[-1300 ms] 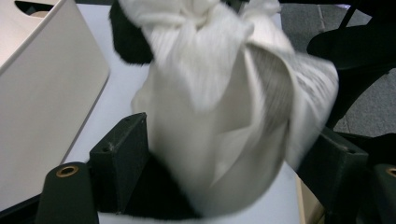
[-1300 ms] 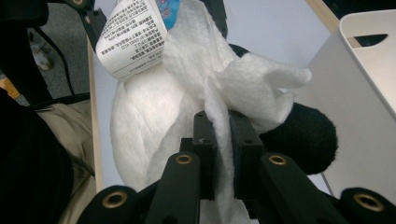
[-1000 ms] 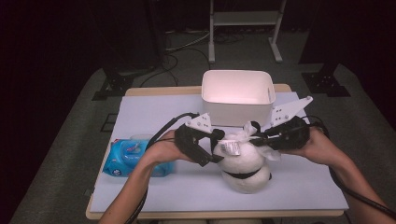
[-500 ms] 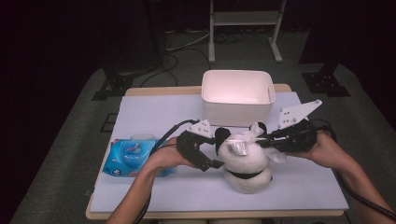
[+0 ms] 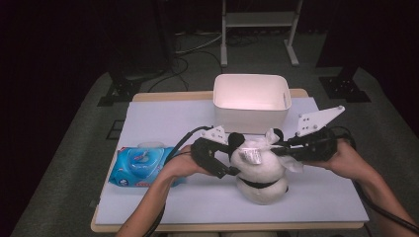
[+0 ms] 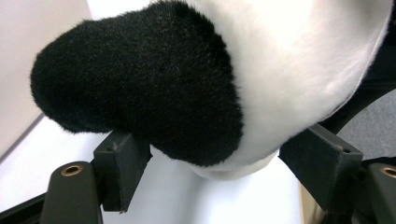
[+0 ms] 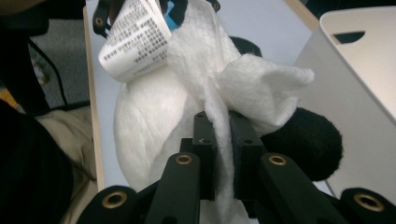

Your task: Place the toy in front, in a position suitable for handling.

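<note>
- The toy panda point(image 5: 259, 170) stands near the front middle of the counter point(image 5: 163, 118), in front of the white bin point(image 5: 252, 98) and to the right of the blue pack of wipes point(image 5: 141, 165).
- It looks light and soft all through: plush fur over stuffing, so it will give under any squeeze and tip or slide easily if pushed from one side. It is not fragile.
- The best hold seems to be a limb or an ear, where the fingers can close on a narrow part; the round white body is too wide and too yielding.
- The left gripper point(image 5: 217, 160) does this: in the left gripper view its fingers point(image 6: 119, 165) stand spread on either side of a black furry limb point(image 6: 140, 88), touching the fur but not clamped hard.
- The wipe point(image 7: 243, 88) is thin, limp and very light; it folds and bunches, so it needs a firm pinch on a gathered part.
- The right gripper point(image 5: 291, 150) has that pinch: its fingers point(image 7: 205, 154) are pressed together on the wipe, which lies against the panda's back.
- A printed tag point(image 7: 135, 39) curls off the panda; it is papery and weak, a poor place to hold.
- Count: one panda, one loose wipe, one tag, one pack of wipes, one bin, two grippers.
</note>
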